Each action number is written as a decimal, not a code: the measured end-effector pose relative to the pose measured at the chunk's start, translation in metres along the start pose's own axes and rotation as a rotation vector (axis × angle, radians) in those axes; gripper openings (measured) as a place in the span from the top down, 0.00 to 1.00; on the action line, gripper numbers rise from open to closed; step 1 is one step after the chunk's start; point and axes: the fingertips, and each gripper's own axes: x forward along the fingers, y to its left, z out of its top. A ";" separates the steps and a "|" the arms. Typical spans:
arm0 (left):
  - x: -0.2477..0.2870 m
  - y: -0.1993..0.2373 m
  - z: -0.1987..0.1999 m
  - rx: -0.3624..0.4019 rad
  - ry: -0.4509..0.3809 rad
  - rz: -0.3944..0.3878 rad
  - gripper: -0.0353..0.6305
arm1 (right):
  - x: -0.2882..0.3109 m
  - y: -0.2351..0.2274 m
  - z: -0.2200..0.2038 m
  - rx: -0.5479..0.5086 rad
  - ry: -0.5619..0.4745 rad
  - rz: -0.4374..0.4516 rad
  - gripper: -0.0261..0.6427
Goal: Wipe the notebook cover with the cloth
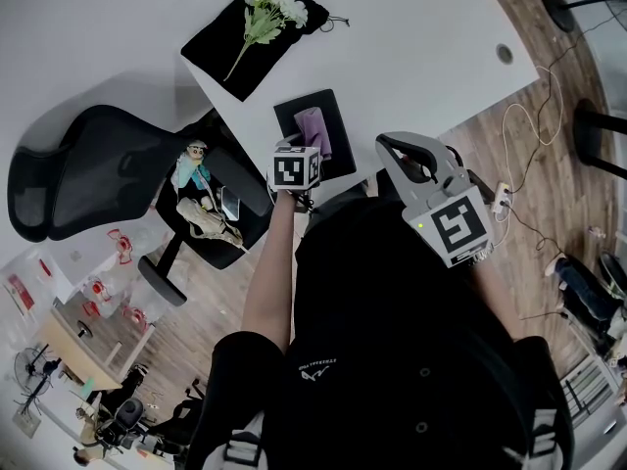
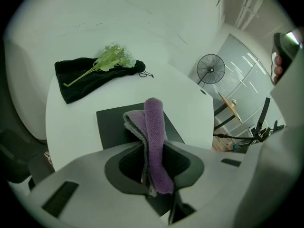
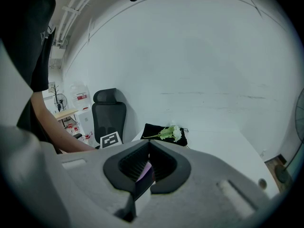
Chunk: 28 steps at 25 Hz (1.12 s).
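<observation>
Left gripper [image 2: 153,146]: jaws closed tight on a folded purple fleece cloth [image 2: 154,127]; the folds stand up past the jaw tips.
Cloth: its free end hangs over the dark flat rectangular notebook [image 2: 111,127]; whether it touches the cover cannot be told.
Notebook: lies closed on the white worktop [image 1: 411,47], near the edge closest to the person, just ahead of the left gripper's marker cube in the head view.
Right gripper [image 3: 148,145]: jaws brought together at the tips with nothing clamped; a sliver of purple shows through the gap behind them. In the head view it is held off the near edge of the worktop, to the right of the notebook and apart from it.
Black drawstring fabric bag [image 1: 220,47]: flat on the worktop's far left corner, well apart from the notebook.
Bunch of white flowers with green stems [image 1: 269,3]: lying across the bag.
Black mesh office chair [image 1: 88,164]: beside the worktop on the left, over the wooden floor [image 1: 529,145].
</observation>
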 end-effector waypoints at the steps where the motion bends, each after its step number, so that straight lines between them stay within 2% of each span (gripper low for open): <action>1: -0.001 0.002 0.000 -0.003 -0.001 0.004 0.82 | 0.000 0.000 0.000 0.000 0.002 -0.001 0.95; 28: -0.026 0.050 -0.029 -0.048 0.033 0.152 0.81 | -0.007 0.013 -0.004 -0.020 0.012 0.014 0.95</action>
